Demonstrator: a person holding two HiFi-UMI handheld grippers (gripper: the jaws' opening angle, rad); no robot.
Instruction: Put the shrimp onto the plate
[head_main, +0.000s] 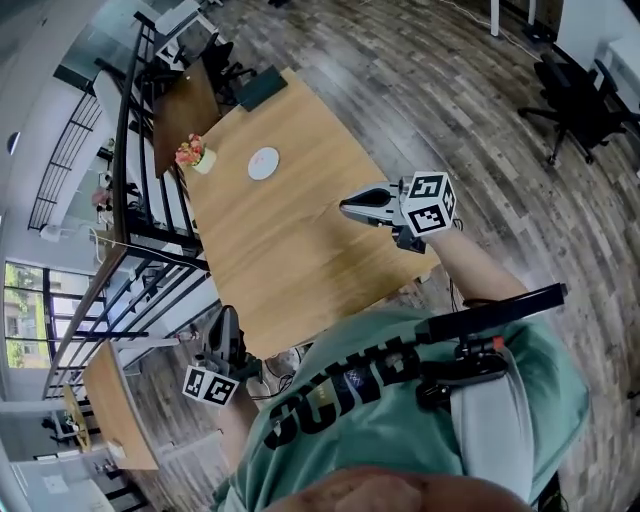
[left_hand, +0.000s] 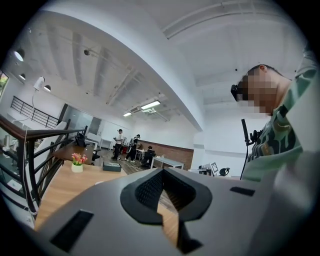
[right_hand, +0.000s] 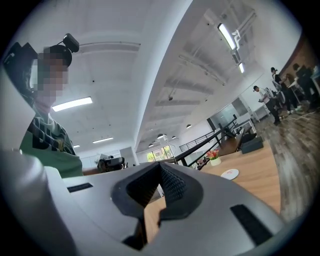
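Note:
A small white plate (head_main: 264, 163) lies on the far part of the wooden table (head_main: 290, 250); it also shows as a pale disc, the plate (right_hand: 230, 174), ahead of the right jaws. No shrimp shows in any view. My right gripper (head_main: 345, 207) hovers over the table's right side, pointing left, jaws together with nothing between them, and the right gripper (right_hand: 161, 166) looks across the tabletop. My left gripper (head_main: 226, 312) hangs off the table's near left corner, beside the railing. The left gripper (left_hand: 162, 172) is shut and empty.
A flower pot (head_main: 195, 153) stands left of the plate and a dark box (head_main: 262, 87) lies at the table's far end. A black railing (head_main: 130, 190) runs along the left. An office chair (head_main: 575, 100) stands far right. People (left_hand: 119, 144) stand in the distance.

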